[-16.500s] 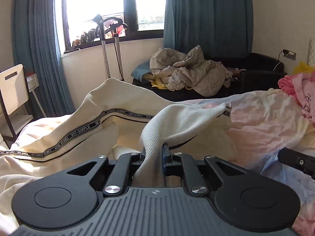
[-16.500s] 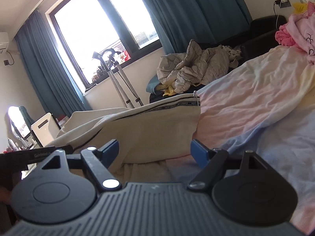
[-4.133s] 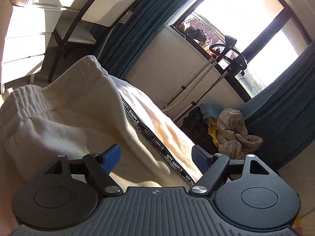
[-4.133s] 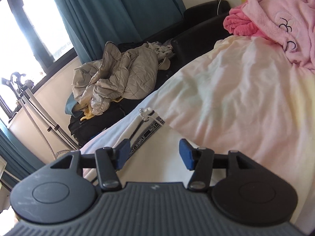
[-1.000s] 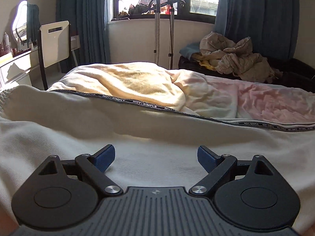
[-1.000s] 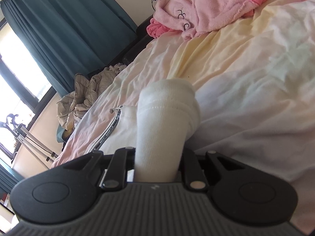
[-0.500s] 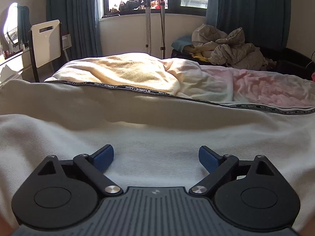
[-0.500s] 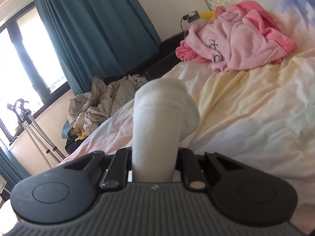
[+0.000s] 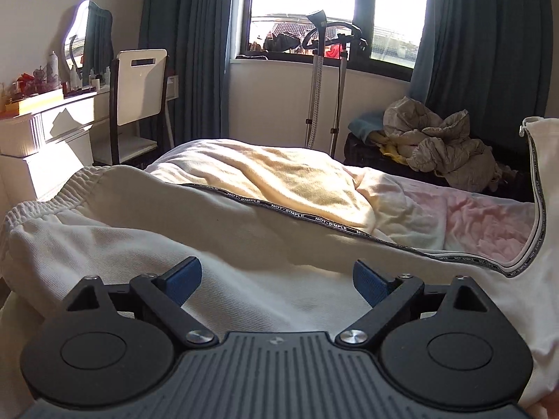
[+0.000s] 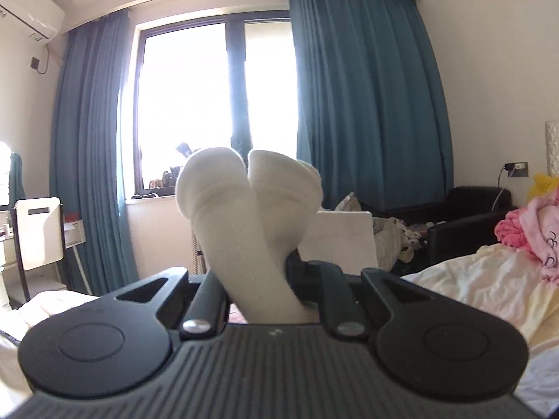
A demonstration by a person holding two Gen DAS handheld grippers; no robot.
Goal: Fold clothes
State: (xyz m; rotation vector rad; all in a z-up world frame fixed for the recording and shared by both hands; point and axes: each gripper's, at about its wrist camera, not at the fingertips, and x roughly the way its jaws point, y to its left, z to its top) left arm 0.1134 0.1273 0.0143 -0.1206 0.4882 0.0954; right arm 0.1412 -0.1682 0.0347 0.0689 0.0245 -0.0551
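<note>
Cream sweatpants (image 9: 146,244) with a black "NOT-SIMPLE" side stripe (image 9: 307,215) lie across the bed in the left wrist view. My left gripper (image 9: 277,276) is open and empty, low over the pants' middle. The leg end (image 9: 545,174) rises up at the right edge. My right gripper (image 10: 258,279) is shut on the ribbed white cuffs (image 10: 244,209) of the pants and holds them raised, pointing towards the window.
The bed (image 9: 297,171) has a yellow and pink sheet. A pink robe (image 10: 534,230) lies on it at the right. A black sofa (image 10: 468,223) with a beige quilt (image 9: 443,143), a garment steamer (image 9: 325,80), a chair (image 9: 139,97) and a dresser (image 9: 45,132) stand beyond.
My right gripper has lifted the cuffs higher and swung level, facing the window. The left gripper has tilted up slightly; the leg end now shows raised at its right.
</note>
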